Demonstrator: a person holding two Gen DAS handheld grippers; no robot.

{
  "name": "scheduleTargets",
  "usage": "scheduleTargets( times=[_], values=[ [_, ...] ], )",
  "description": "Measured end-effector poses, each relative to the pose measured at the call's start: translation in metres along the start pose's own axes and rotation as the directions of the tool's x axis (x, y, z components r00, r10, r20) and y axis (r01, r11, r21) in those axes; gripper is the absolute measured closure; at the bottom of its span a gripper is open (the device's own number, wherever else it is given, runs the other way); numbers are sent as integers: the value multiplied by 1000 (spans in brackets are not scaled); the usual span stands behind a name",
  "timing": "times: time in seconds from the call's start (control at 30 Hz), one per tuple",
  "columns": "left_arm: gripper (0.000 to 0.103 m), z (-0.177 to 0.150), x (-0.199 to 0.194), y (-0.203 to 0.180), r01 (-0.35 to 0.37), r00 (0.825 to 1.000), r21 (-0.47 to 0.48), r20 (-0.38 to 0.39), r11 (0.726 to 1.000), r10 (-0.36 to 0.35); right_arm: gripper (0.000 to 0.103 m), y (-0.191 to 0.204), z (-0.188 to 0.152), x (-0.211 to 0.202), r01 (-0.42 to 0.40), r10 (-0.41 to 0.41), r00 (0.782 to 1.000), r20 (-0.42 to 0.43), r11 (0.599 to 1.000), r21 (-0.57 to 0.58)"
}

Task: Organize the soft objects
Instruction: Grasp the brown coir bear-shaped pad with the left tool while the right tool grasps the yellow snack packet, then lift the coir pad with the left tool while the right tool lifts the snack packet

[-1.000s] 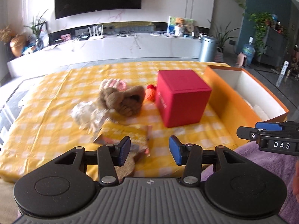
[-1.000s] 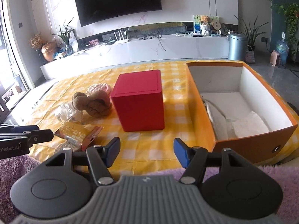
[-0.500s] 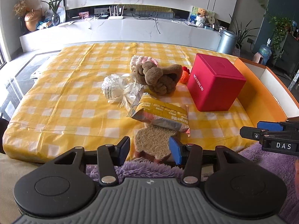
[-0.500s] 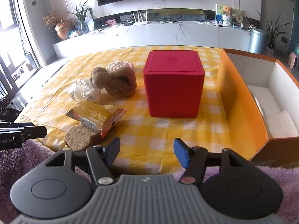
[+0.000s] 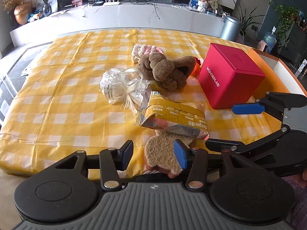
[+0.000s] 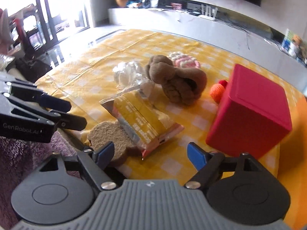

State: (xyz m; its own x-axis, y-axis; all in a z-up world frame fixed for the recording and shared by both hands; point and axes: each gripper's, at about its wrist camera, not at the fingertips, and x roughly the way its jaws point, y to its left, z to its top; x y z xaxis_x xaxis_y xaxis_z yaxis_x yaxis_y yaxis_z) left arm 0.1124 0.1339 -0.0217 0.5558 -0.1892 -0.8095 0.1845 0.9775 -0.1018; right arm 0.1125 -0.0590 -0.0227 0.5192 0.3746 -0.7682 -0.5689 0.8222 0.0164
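A brown fibre pad (image 5: 163, 153) lies at the yellow checked table's near edge, partly under a yellow snack packet (image 5: 172, 117). My left gripper (image 5: 153, 153) hangs open over the pad, its pads not pressing it. My right gripper (image 6: 150, 152) comes in from the right with its jaws opening; the pad (image 6: 107, 136) and packet (image 6: 142, 122) lie ahead of its fingers, ungripped. Farther back sit a brown plush toy (image 5: 165, 72), a pink and white crocheted piece (image 5: 145, 51), an orange knitted ball (image 6: 217, 92) and a clear-wrapped white bundle (image 5: 120, 88).
A red box (image 5: 230, 78) stands right of the soft things, with an open orange box (image 5: 259, 55) beyond it at the table's right end. Purple fleece (image 6: 17, 153) lies below the near edge. The table's left half (image 5: 57, 95) is bare cloth.
Both grippers have come forward and down to the table's near edge, bringing the fibre pad close. The right one swung left, rolled, and its jaws stand wider.
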Motion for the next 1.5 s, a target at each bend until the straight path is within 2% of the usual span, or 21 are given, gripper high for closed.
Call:
scheduleTargets(
  times=[0.1,0.27,0.33,0.47,0.8,0.93,1.03,1.13,1.17,1.2,1.23,1.37,1.5],
  values=[
    [47,5,10,1,-10,1000,-3,-9,1000,10,21,7,13,16,-8,7,1000,-8,992,-129],
    [48,4,25,11,7,999,-48,-37,999,-9,24,12,28,42,-44,37,999,-37,973,-228],
    [48,3,26,17,20,999,-86,-36,996,-23,29,13,30,51,-56,46,998,-48,969,-241],
    [48,1,28,26,20,999,-141,-42,990,-26,31,13,30,62,-81,69,996,-56,969,-232],
    [48,1,29,21,5,999,-118,-49,993,-11,52,20,26,65,-37,29,999,-37,966,-255],
    [48,0,27,21,4,999,-117,-40,993,-8,61,17,25,60,-21,15,1000,-27,973,-229],
    [45,1,25,17,8,999,-95,-37,995,-11,63,11,22,51,11,-16,1000,-25,982,-190],
    [35,1,24,12,51,998,-56,-27,997,-52,63,-4,16,35,29,-34,999,-42,994,-110],
    [27,2,24,10,70,997,-40,-29,997,-71,63,-9,13,31,37,-42,998,-52,996,-82],
    [21,2,25,7,88,995,-17,-40,996,-88,63,-15,9,27,48,-51,997,-63,998,-50],
    [20,3,28,4,94,994,5,-59,996,-93,63,-21,5,24,57,-58,995,-75,998,-18],
    [20,3,40,-10,75,988,89,-143,993,-62,62,-44,-13,18,103,-91,989,-119,990,101],
    [19,4,49,-19,61,982,136,-186,989,-35,62,-58,-29,25,134,-104,980,-168,975,177]
  ],
)
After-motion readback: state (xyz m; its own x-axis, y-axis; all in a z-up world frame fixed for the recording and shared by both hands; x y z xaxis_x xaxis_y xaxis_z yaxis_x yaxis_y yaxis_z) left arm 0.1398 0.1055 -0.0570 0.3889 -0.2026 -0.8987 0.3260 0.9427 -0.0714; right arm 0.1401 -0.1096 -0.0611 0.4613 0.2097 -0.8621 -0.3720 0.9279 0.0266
